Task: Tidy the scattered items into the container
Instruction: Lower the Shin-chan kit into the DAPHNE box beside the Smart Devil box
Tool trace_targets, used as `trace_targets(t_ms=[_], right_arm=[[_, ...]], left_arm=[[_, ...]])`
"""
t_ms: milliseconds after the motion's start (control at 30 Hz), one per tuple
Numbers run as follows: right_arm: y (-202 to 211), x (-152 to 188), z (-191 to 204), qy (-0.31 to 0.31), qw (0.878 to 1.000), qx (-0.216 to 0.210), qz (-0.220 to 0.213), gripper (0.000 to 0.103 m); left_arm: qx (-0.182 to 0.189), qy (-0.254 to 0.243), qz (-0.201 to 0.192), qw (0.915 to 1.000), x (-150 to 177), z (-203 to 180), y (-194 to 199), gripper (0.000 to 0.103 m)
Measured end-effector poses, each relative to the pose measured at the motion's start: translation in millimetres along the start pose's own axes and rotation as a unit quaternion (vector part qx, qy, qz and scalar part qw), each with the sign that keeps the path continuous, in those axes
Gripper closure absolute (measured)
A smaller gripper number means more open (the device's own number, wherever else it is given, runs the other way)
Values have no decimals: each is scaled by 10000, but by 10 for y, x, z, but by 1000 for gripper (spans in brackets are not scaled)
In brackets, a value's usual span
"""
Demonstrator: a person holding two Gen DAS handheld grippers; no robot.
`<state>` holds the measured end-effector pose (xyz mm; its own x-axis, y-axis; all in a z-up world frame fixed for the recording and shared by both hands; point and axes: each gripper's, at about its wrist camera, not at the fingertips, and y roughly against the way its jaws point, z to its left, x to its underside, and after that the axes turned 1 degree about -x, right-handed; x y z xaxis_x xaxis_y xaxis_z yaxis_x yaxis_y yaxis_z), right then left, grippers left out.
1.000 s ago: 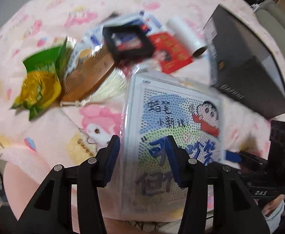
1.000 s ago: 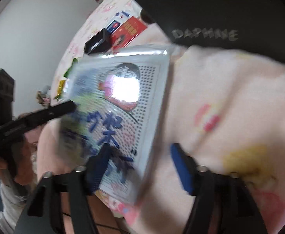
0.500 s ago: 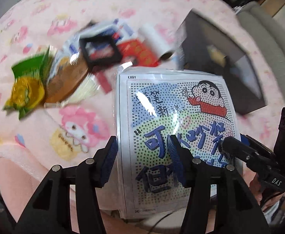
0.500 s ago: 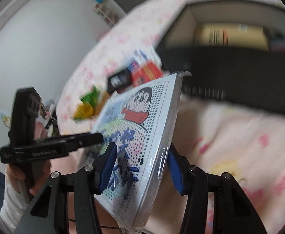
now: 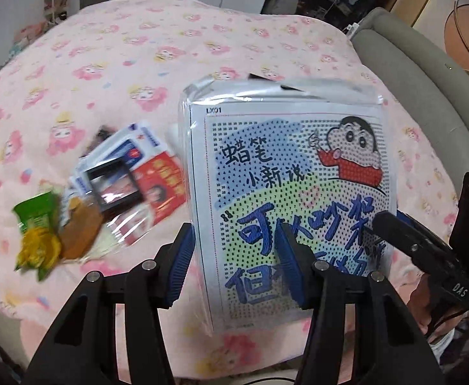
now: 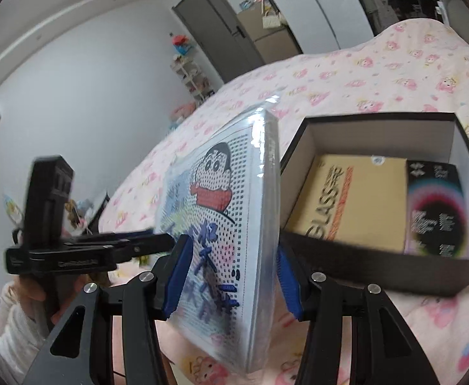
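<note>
Both of my grippers are on one flat, rectangular craft kit (image 5: 292, 189), a stiff board sealed in glossy, crinkled plastic wrap and printed with a dotted cartoon boy and bold blue characters. My left gripper (image 5: 234, 266) has its ribbed blue jaws closed on the kit's lower edge, one pad on the printed face and one behind. My right gripper (image 6: 231, 276) clamps the same kit edge-on, its blue pads pressed against the two faces. The kit is lifted off the bed (image 5: 138, 48), tilted, just beside the open container (image 6: 378, 266), a dark rigid box with pale inner walls. Inside the box lie a tan cardboard carton (image 6: 353, 199) and a black printed packet (image 6: 436, 205), side by side. Toward the bed's left edge, a loose pile remains on the soft pink patterned sheet: a crumpled green and yellow snack bag (image 5: 37, 231), a black square frame (image 5: 112, 186) and a red card (image 5: 163, 189).
</note>
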<state>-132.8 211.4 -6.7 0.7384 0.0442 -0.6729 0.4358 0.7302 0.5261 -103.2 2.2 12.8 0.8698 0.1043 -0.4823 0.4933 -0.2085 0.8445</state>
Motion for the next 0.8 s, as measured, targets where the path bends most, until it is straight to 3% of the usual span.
trace_targets(t_ms=[300,600,667,700,800], right_arm=[[-68,-490,-587,30,9985,542,-34,56],[-60,-518,-1244,-528,9938,980,-39,56],[-50,-510,-1314,-590,9927,1055,-34,56],[-53,-509,-1350,-627,9924,1062,-21,56],[-114,-479,-1464,-908,9939,599,156,56]], left_arm=[[113,-192,258,9994,-487,-460,-581,50],[-95,-631,569,9963,-801,-955,-1173,51],[-124,-729,631,9953,-814,-1046,-1265,56],[-75,-806,668,9945,-810,-1107,-1295,63],[-98,-1207,701,9902,-792,-1378,-1364,66]])
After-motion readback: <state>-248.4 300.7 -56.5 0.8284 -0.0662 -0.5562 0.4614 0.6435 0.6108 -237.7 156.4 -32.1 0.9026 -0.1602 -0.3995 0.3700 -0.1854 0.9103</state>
